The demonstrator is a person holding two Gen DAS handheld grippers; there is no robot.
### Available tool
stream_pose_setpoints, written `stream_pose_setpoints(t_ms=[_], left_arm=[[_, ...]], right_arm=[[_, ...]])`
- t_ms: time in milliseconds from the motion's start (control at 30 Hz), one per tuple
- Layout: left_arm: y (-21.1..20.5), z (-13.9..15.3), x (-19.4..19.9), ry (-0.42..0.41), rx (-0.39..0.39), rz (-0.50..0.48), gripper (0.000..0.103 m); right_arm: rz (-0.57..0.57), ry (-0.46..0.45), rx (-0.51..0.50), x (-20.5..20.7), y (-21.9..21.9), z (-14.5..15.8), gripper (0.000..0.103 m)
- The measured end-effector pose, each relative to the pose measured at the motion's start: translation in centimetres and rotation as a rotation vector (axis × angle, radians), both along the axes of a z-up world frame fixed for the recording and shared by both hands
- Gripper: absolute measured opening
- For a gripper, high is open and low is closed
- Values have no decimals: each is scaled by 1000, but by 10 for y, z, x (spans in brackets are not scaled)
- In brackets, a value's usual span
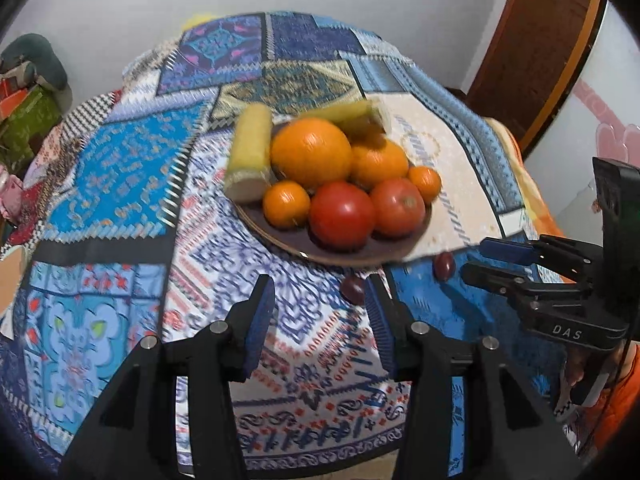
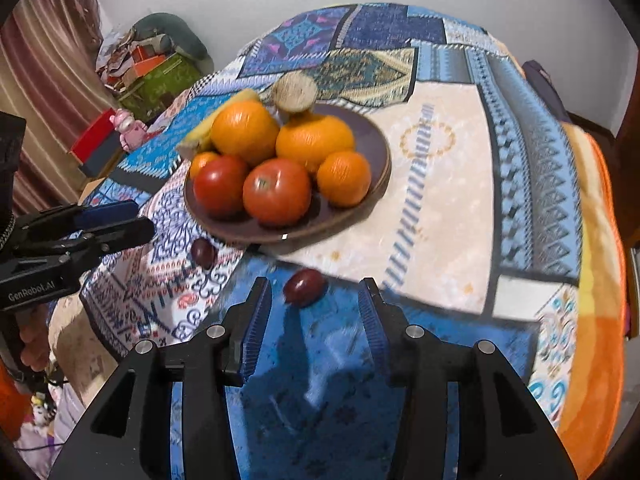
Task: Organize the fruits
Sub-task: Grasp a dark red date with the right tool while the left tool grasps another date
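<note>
On the plate: four oranges, two tomatoes.

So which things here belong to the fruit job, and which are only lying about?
Job: plate; oranges; tomatoes; corn; two small dark red fruits on the tablecloth.
Lying about: pink toy; red box.

A home: patterned tablecloth, curtain, toy figure.
</note>
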State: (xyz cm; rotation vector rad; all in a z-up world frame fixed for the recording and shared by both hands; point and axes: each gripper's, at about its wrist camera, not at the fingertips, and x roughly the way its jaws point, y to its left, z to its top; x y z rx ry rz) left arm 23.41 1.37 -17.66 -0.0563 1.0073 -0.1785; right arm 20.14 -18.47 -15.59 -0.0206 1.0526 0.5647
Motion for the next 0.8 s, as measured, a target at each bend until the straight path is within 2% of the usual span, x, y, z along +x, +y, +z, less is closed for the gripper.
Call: stream_pose_setpoints(t_ms=[333,567,633,667,733,800], left_arm=[[-25,-25,13,56,-1,-52,44],[-28,-35,24,80,2,-54,31],[-27,-36,23,75,-2,-54,23],[-27,-36,23,75,-4,-56,22],[-27,-36,23,71,-7,-59,22],[-27,-34,21,65,-8,-63,22]], right_arm=[[19,27,6,6,9,-14,39],[25,25,10,8,14,-17,36],[27,18,4,8,14,-17,32],[28,16,3,7,14,-17,31],[32,10,1,6,14,-17,22],[35,3,-3,6,14,-16,21]])
